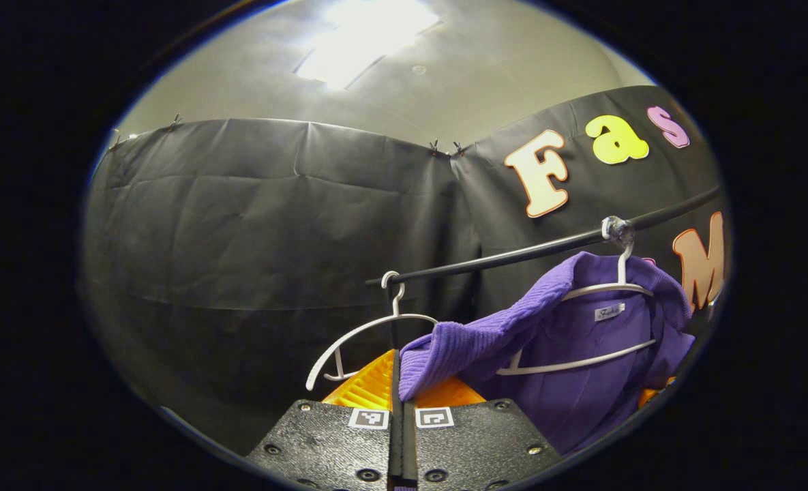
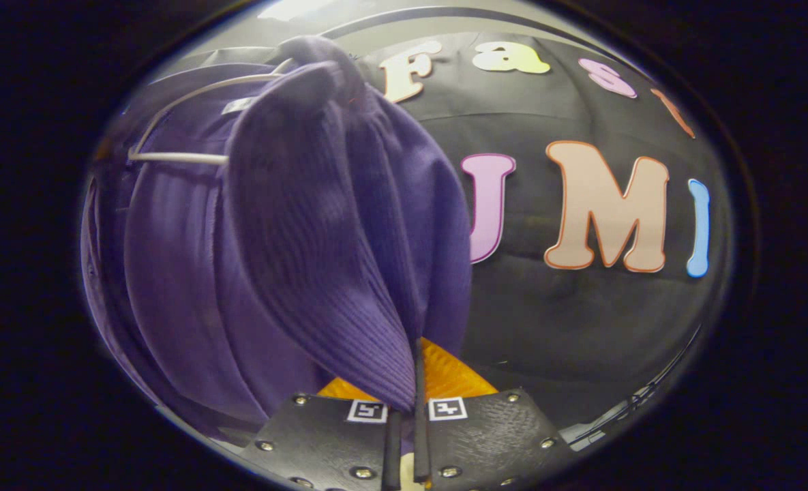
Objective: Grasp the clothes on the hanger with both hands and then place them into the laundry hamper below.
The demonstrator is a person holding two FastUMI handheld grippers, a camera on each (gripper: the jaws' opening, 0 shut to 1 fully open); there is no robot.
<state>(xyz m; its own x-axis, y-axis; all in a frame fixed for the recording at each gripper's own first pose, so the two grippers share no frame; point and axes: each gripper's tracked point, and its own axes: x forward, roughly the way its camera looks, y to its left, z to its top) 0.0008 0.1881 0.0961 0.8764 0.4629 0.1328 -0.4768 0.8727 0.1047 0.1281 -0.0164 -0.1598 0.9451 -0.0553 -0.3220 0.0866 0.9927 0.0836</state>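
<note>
Close up in the left gripper view, the left gripper [image 1: 401,382] has its two fingers pressed together on the ribbed edge of the soft purple knitted sweater [image 1: 581,354], and a corner of the cloth pokes out just past the tips. In the right gripper view, the right gripper [image 2: 407,399] is pinching too: a thick fold of the same sweater [image 2: 294,239] runs down and goes in between its fingers, which are nearly closed on it. So both tongs have hold of the cloth, one on each side. A little farther off, the sweater hangs on a thin white wire hanger [image 1: 605,293], with the collar and a small tag near the top, and one shoulder looks pulled out to the side toward the left gripper. That hanger hooks over a long black rail [image 1: 547,249]. Beside it on the rail hangs a second white hanger [image 1: 369,334] with nothing on it. Behind all that is the black cloth wall [image 1: 240,218] and the pale ceiling with a bright light [image 1: 363,34]. The sweater looks light and floppy, not slippery, and it will stretch and sag when pulled. I think the ribbed edges and shoulders are good places to hold. It could catch on the hanger's ends, so lifting it up and off should help. The hamper is somewhere lower down.
</note>
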